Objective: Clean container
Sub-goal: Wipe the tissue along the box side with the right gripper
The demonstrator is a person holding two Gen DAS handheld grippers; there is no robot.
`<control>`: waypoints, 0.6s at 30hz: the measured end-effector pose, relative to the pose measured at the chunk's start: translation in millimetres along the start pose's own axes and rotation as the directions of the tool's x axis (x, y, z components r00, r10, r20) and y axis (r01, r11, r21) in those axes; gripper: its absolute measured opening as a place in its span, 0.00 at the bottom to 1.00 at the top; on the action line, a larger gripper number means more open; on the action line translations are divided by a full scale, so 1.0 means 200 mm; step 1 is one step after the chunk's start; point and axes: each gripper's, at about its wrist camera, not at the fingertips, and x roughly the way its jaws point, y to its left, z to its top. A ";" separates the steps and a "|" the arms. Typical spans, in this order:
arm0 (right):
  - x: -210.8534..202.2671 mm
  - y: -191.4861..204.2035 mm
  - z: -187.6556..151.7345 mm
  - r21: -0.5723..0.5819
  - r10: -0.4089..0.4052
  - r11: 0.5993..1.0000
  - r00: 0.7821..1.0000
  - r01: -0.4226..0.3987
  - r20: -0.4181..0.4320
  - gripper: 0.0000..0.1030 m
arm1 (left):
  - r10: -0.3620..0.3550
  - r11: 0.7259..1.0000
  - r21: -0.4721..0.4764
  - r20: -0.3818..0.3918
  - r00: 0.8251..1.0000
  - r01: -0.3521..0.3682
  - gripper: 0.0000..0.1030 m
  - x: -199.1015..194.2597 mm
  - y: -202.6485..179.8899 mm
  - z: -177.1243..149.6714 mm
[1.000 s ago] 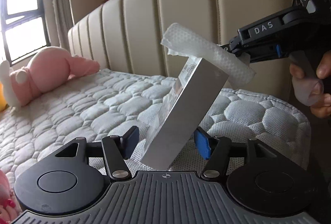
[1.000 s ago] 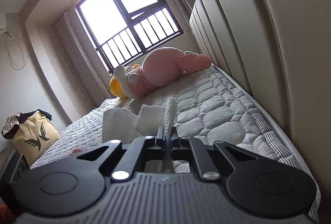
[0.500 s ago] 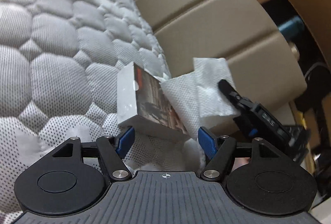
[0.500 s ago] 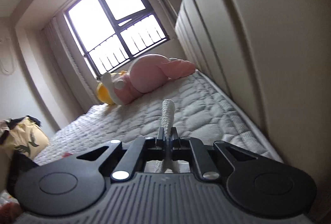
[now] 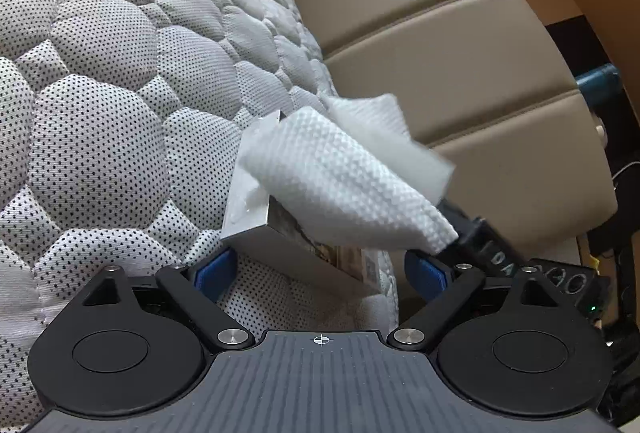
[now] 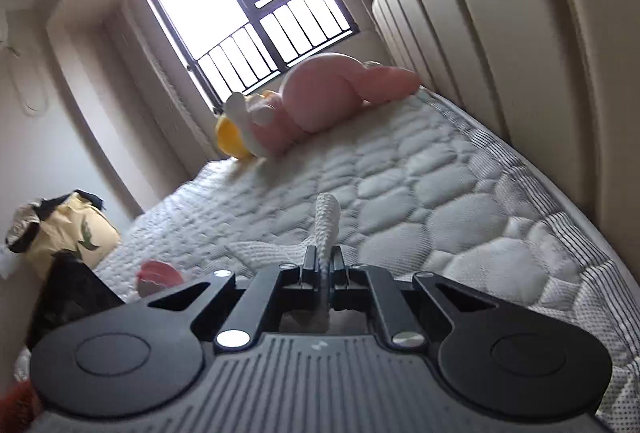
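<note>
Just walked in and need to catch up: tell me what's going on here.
A person is cleaning a silver box-shaped container over a quilted mattress. The left tongs grip the container between their blue pads. The right tongs are shut on a white paper towel, which is draped across the container's top end. A pink plush toy lies near the window.

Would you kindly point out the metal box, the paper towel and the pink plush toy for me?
metal box (image 5: pixel 245 209): left wrist view, on its bare silver end face.
paper towel (image 5: pixel 340 185): left wrist view, on the dimpled fold draped over the box.
pink plush toy (image 6: pixel 320 99): right wrist view, on its round body.
</note>
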 end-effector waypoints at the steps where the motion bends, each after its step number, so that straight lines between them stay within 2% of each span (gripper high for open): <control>1: -0.01 -0.02 -0.01 -0.002 -0.014 1.000 1.000 0.014 -0.006 0.06 | -0.003 1.000 -0.003 0.000 1.000 0.003 0.91 0.01 0.00 0.00; 6: -0.15 -0.08 -0.03 -0.053 -0.138 0.989 0.990 0.140 0.033 0.06 | -0.009 1.000 -0.001 0.015 1.000 0.009 0.91 0.03 0.01 0.07; 11: -0.22 -0.10 0.02 -0.121 -0.273 0.951 0.957 0.284 0.096 0.06 | 0.014 0.999 0.040 0.038 0.999 -0.015 0.91 0.10 -0.01 0.15; 14: -0.22 -0.09 0.03 -0.155 -0.298 0.937 0.948 0.313 0.112 0.06 | 0.017 0.998 0.054 0.050 0.999 -0.020 0.91 0.14 -0.02 0.21; 18: -0.12 0.02 -0.02 -0.197 -0.232 0.951 0.971 0.238 0.055 0.06 | -0.021 1.000 0.022 0.058 0.998 0.020 0.91 0.10 0.01 0.24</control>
